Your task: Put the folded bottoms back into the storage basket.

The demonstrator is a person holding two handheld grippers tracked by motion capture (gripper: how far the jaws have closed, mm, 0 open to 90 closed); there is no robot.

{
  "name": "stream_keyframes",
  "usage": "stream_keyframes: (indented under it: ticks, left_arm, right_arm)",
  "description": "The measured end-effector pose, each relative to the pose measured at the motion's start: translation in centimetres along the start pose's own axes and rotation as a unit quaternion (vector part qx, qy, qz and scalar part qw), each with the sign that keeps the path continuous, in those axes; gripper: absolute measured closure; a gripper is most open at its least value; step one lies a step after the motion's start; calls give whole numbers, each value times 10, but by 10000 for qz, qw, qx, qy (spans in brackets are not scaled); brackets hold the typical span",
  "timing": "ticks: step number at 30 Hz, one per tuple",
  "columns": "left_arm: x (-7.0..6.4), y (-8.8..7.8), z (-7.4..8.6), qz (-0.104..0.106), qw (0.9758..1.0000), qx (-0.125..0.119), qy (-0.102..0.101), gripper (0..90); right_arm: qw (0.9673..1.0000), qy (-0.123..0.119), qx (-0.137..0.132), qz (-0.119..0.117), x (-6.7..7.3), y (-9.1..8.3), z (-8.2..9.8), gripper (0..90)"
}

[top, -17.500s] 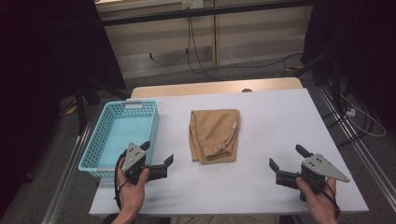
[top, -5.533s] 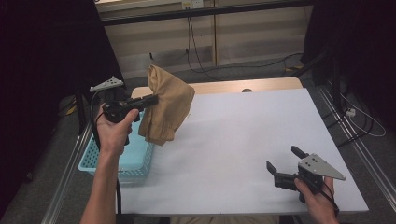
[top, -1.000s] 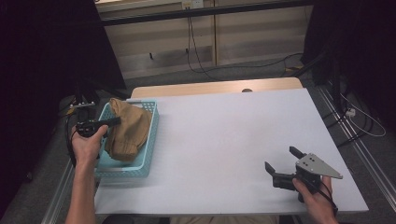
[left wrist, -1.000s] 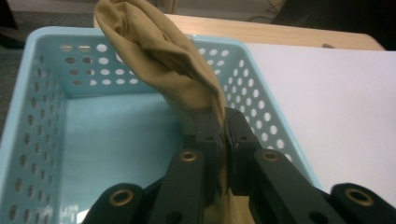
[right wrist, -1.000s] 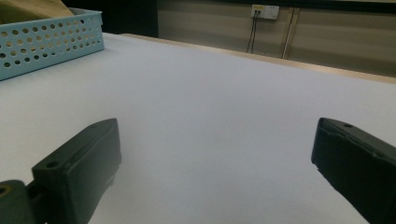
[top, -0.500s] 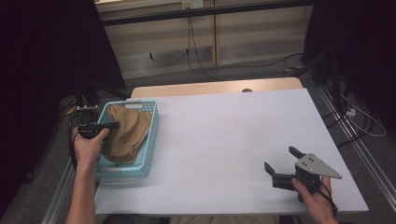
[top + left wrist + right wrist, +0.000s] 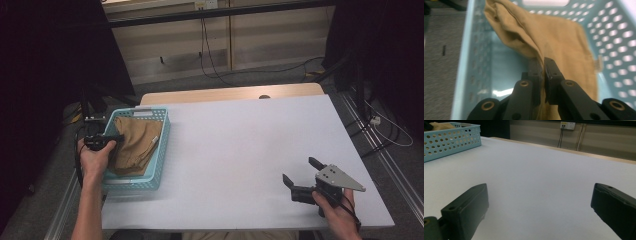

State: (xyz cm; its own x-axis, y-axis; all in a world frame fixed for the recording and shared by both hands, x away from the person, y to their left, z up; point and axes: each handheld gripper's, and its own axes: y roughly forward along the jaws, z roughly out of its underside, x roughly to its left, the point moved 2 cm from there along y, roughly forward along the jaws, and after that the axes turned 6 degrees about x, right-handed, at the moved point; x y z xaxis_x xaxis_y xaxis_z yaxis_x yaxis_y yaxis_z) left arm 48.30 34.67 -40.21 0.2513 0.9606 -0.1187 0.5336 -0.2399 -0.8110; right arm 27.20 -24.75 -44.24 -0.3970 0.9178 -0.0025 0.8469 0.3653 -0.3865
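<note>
A tan folded garment [image 7: 135, 145] lies inside the light-blue perforated basket [image 7: 159, 150] at the table's left edge. My left gripper [image 7: 116, 138] reaches over the basket's left wall and is shut on a fold of the garment [image 7: 554, 42]; in the left gripper view the two black pads [image 7: 551, 72] pinch the cloth just above the basket [image 7: 477, 62] floor. My right gripper [image 7: 301, 172] rests low over the white table [image 7: 250, 145] at the front right, its jaws wide apart with nothing between them. In the right gripper view my right gripper [image 7: 536, 202] looks across bare table.
The basket [image 7: 449, 140] stands far off to the left in the right gripper view, the garment's edge [image 7: 439, 125] peeking over its rim. A wooden strip [image 7: 235, 94] runs along the table's far edge. Cables and dark stands sit on the floor beyond.
My left gripper has sunk with the garment, which has settled lower and flatter into the basket. The right gripper has stayed where it was.
</note>
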Motion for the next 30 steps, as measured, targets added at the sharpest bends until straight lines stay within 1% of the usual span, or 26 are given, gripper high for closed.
stream_keyframes:
  ticks: [2,3,5,7,8,11,13,14,15,16,17,19,21,22,23,24,26,29,30]
  left_arm:
    - [2,3,1,-21,9999,-34,-93,851]
    - [4,4,1,-29,10000,-20,-58,851]
    - [6,7,3,-29,9999,-37,-136,850]
    - [11,8,4,-66,9999,37,-126,849]
    - [13,9,5,-55,9998,-8,-205,848]
    - [18,11,8,-133,9997,55,-220,848]
    - [17,13,9,-246,9995,163,-138,847]
    - [16,14,8,-309,9993,211,-63,846]
    - [15,15,8,-370,9990,249,-30,846]
    - [14,16,8,-388,9989,279,-35,846]
    - [15,17,8,-355,9988,348,9,847]
    - [15,20,8,-385,9987,341,-16,847]
    - [15,22,9,-370,9987,355,-28,849]
    - [15,22,9,-383,9985,397,31,849]
    - [15,23,9,-403,9984,403,19,849]
    - [15,24,9,-401,9982,435,52,849]
    - [15,27,10,-377,9982,473,29,847]
    - [15,30,12,-375,9973,624,51,845]
    - [14,31,12,-390,9974,604,17,843]
  right_arm:
    - [10000,4,17,5,0,0,0,14]
    - [10000,4,19,0,0,0,0,14]
    - [10000,-11,17,-8,1,0,0,14]
    - [10000,-13,20,-1,1,0,0,14]
    - [10000,-13,21,1,1,0,0,14]
    - [10000,-7,20,2,1,0,0,15]
    - [10000,-16,13,2,1,0,0,15]
    - [10000,-17,9,-1,1,0,0,15]
    - [10000,-13,7,0,1,0,0,15]
    - [10000,-7,2,-2,1,0,0,15]
    - [10000,-6,0,-3,1,0,0,16]
    - [10000,-12,7,-12,1,0,0,15]
    - [10000,-15,6,-24,1,0,0,16]
    - [10000,-28,1,-21,1,0,0,16]
    - [10000,-19,4,-19,1,0,0,16]
    - [10000,-13,2,-13,1,0,0,16]
    - [10000,-5,5,-3,1,0,0,16]
    - [10000,-18,5,-13,1,0,0,16]
    - [10000,-19,3,-14,1,0,0,16]
